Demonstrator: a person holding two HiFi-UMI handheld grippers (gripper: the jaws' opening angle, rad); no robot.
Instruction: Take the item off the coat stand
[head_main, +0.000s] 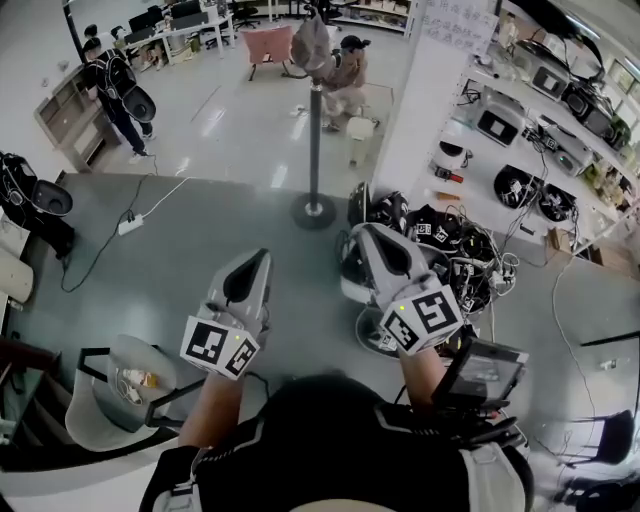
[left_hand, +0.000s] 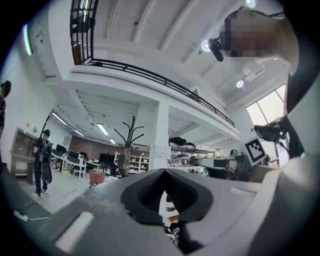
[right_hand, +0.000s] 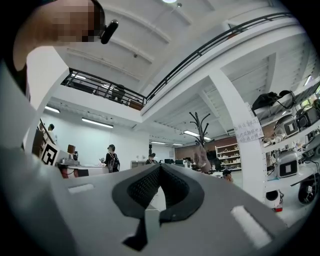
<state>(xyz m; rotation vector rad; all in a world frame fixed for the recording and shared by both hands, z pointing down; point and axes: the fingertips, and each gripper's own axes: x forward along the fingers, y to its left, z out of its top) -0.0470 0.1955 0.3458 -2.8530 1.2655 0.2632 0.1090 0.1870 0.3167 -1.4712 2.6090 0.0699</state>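
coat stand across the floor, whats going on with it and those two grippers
A person holds a gripper in each hand and faces the coat stand, which is some way off across the floor. A pale item hangs near its top, untouched. The left gripper and the right gripper are both shut and empty, held out in front, well short of the stand. Nothing has been taken off yet.

A pale glossy floor (head_main: 240, 130) is spreading toward twelve o'clock, meeting a darker grey stretch (head_main: 170, 270) nearer in. White shelves (head_main: 545, 123) are running along at two o'clock. Desks (head_main: 190, 25) are standing at eleven and a cabinet (head_main: 62, 120) at ten. Strip lights (left_hand: 102, 129) are glowing under a railed mezzanine (left_hand: 150, 75). A white pillar (left_hand: 161, 135) is rising to it, and daylight is coming through a window (left_hand: 270, 107).
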